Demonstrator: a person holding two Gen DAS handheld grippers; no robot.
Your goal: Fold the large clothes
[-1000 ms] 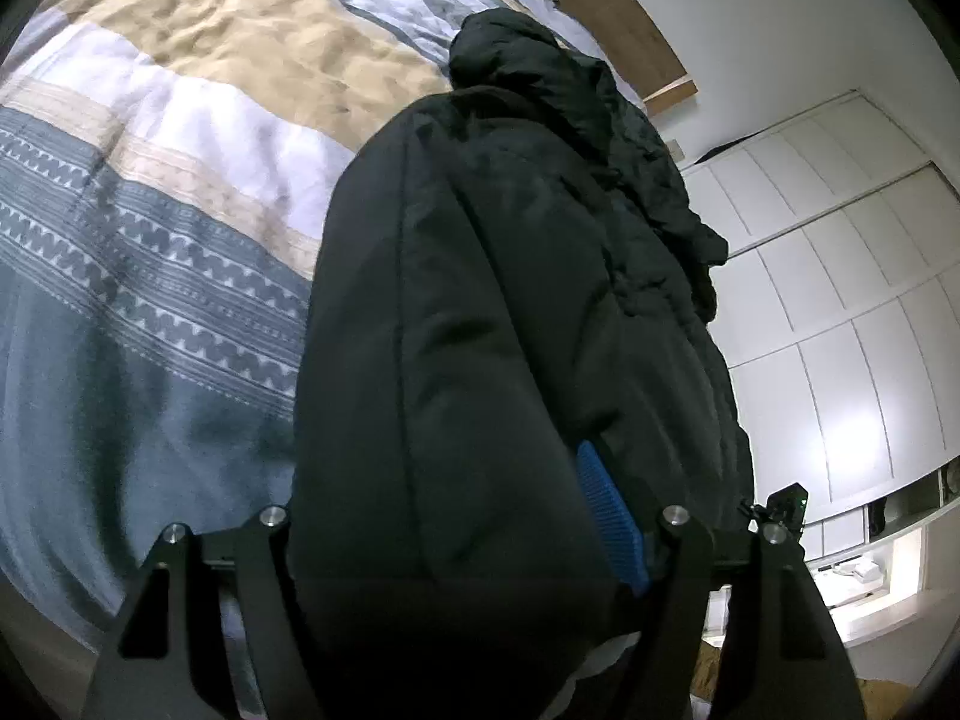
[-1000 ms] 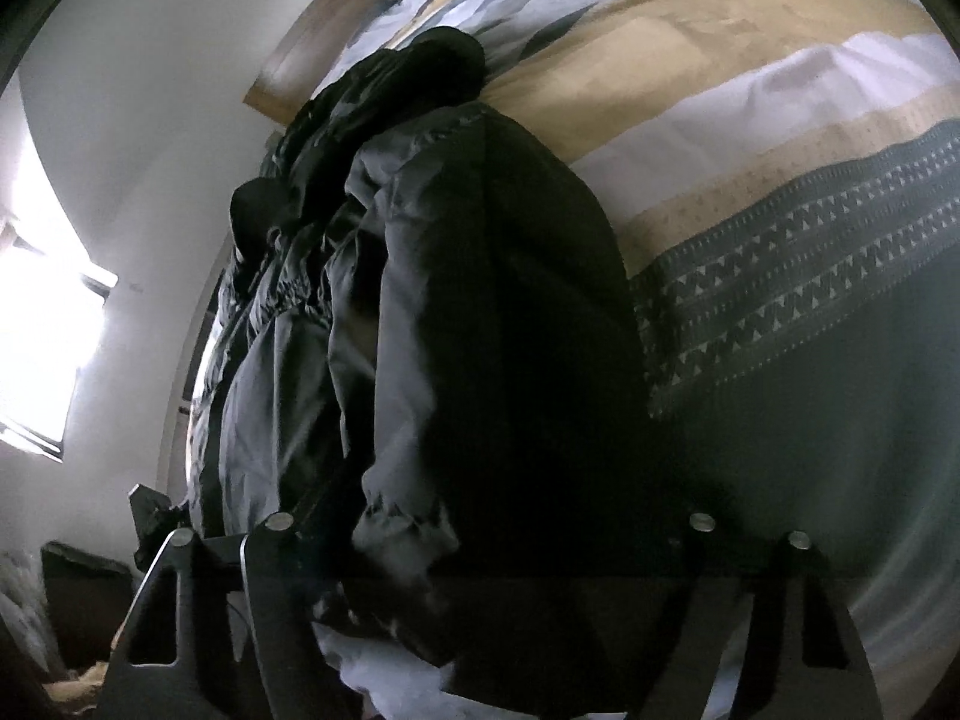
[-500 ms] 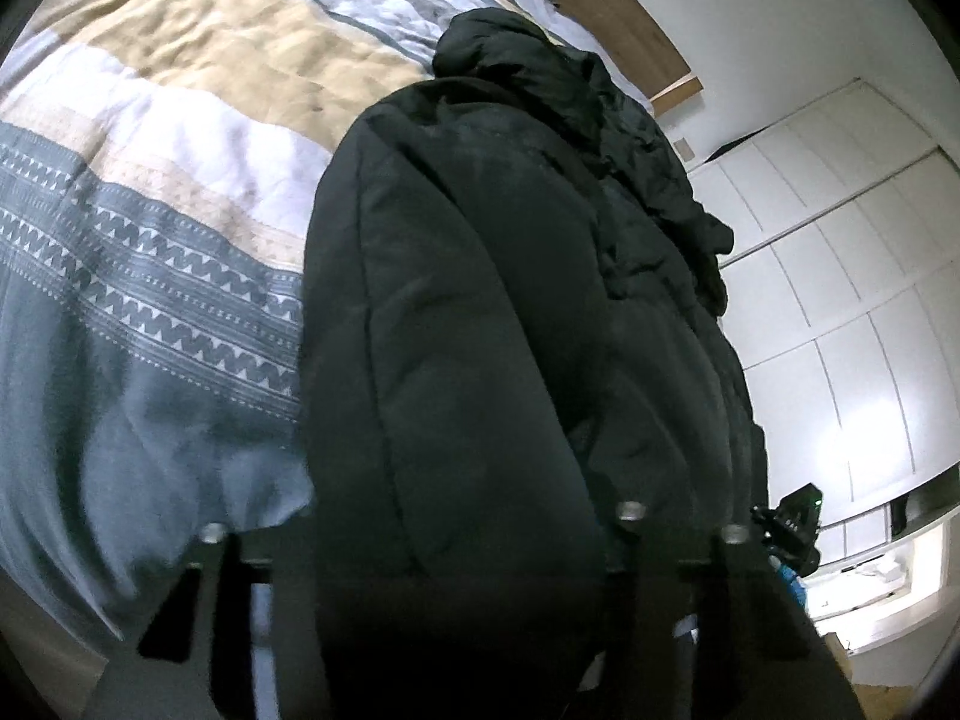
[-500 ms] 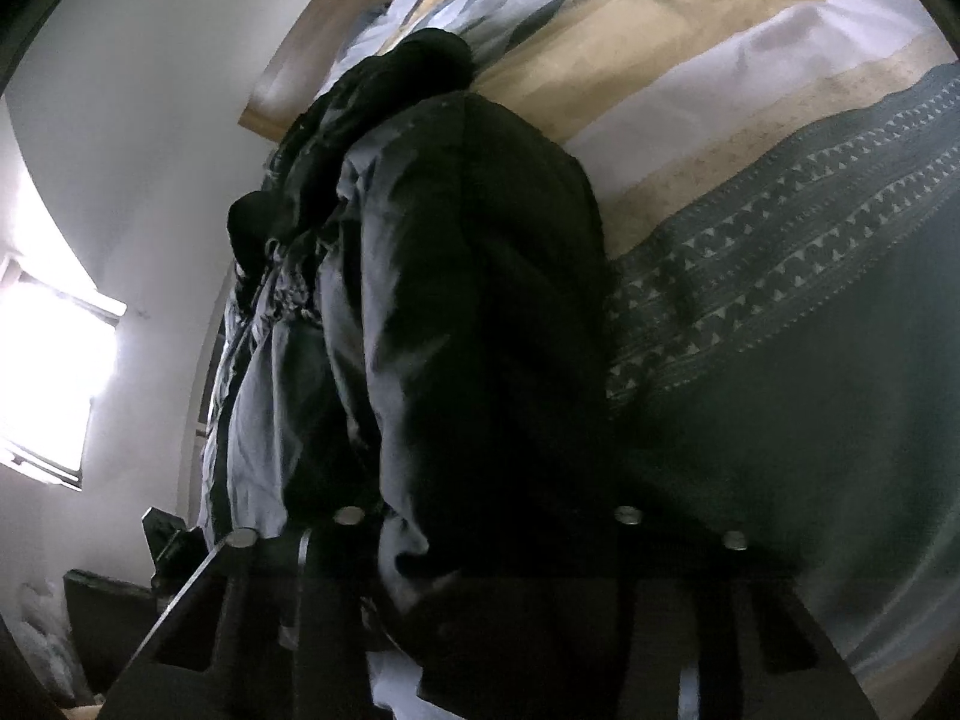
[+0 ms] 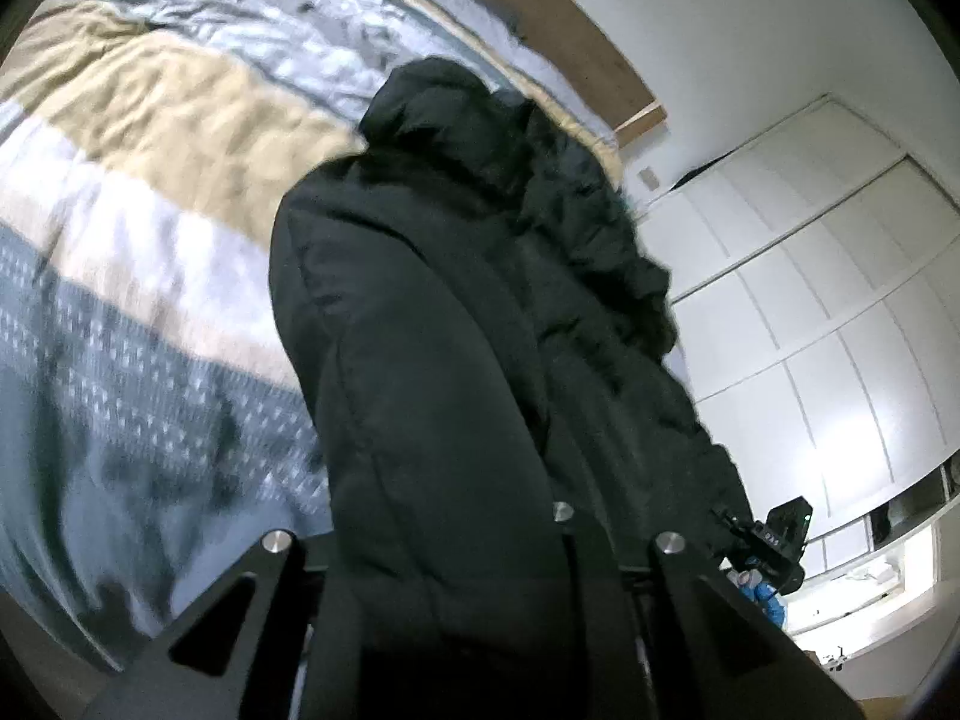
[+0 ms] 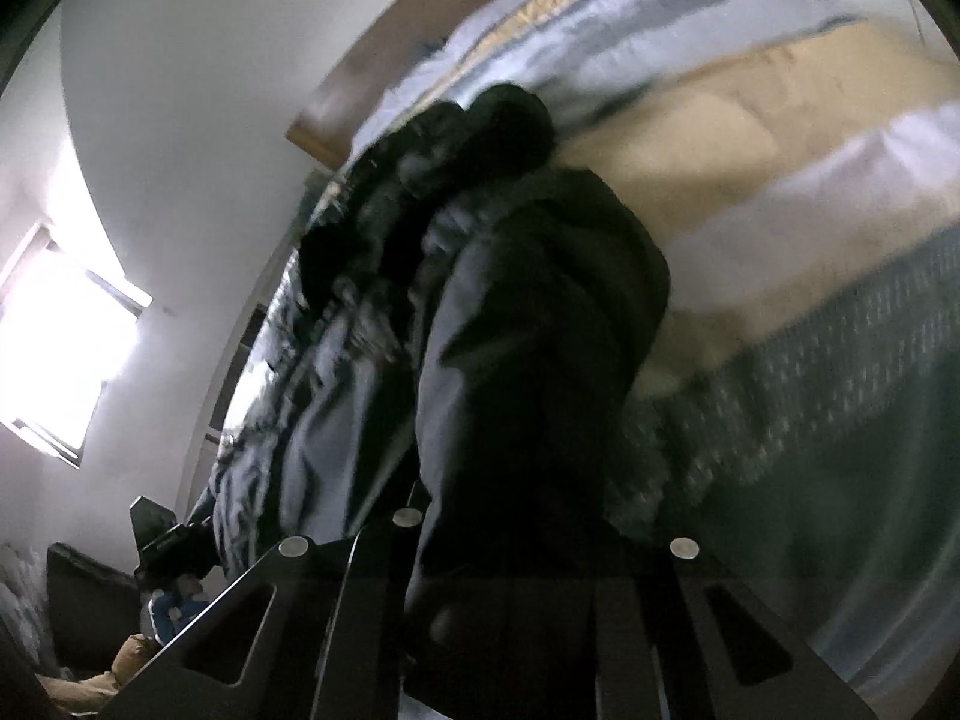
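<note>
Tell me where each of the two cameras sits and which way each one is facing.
Left wrist: on the left gripper, looking along its fingers up the black jacket toward the headboard.
Right wrist: on the right gripper, facing the same way; window at left.
Shared: jacket, striped duvet, headboard.

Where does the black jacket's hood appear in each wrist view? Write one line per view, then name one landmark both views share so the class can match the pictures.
Left wrist view: the hood sits upper centre, topping the black jacket, against the striped duvet.
Right wrist view: the hood is upper centre, slightly blurred, again at the jacket's far end.
Shared landmark: the duvet's tan stripe, left of the jacket in the left view and right of it in the right view.
</note>
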